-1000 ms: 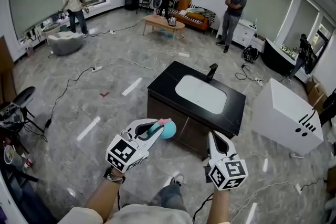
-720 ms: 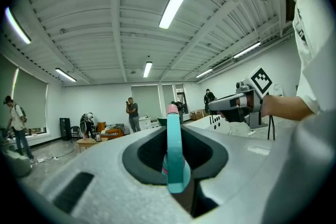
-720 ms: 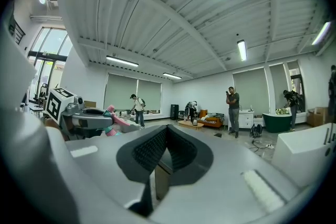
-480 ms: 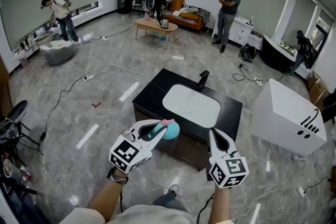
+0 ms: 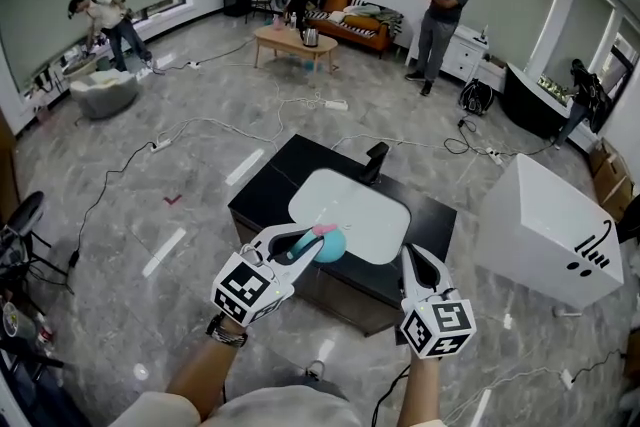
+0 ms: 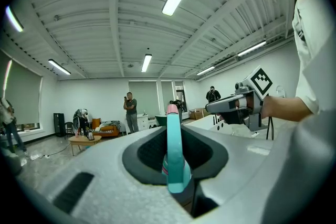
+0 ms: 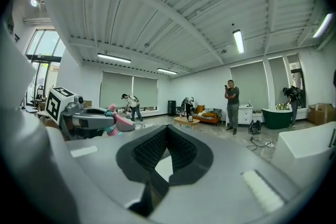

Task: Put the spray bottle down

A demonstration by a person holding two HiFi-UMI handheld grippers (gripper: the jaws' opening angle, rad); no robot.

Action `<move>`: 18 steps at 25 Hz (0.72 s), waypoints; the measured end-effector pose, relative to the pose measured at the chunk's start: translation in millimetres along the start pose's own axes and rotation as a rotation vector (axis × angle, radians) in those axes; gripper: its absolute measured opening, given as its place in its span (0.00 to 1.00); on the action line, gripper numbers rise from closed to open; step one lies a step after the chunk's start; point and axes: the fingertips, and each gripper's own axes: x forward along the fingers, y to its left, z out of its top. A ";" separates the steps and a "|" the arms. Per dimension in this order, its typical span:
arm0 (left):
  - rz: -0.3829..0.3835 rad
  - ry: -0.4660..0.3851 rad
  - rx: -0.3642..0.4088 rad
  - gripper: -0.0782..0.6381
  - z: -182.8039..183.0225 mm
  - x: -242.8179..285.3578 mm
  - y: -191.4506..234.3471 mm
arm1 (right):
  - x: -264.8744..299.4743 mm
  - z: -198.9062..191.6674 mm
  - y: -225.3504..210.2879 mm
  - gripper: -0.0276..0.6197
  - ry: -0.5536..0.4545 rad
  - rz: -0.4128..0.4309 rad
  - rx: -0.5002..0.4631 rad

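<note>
A teal spray bottle (image 5: pixel 322 243) with a pink tip lies sideways in my left gripper (image 5: pixel 303 238), whose jaws are shut on it. In the left gripper view the bottle's neck (image 6: pixel 174 160) stands upright between the dark pads. Both grippers hover level in front of a black cabinet (image 5: pixel 265 187) with a white sink basin (image 5: pixel 350 210) and a black faucet (image 5: pixel 375 160). My right gripper (image 5: pixel 413 259) is to the right of the bottle, shut with nothing in it. The right gripper view shows its pads meeting at the tip, and the left gripper with the bottle (image 7: pixel 116 120) at the left.
A large white box (image 5: pixel 545 225) stands to the right of the cabinet. Cables trail over the grey floor around it. Further back are a wooden coffee table (image 5: pixel 293 40), a sofa and several people, one standing (image 5: pixel 440 15) with a phone.
The cabinet and sink have come nearer in the head view and now lie just beyond the grippers. Both grippers keep their pose, and the bottle stays held.
</note>
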 end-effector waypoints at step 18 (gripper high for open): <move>-0.041 0.046 -0.006 0.21 -18.3 150.0 19.8 | 42.7 -14.8 -123.7 0.05 0.025 -0.032 0.037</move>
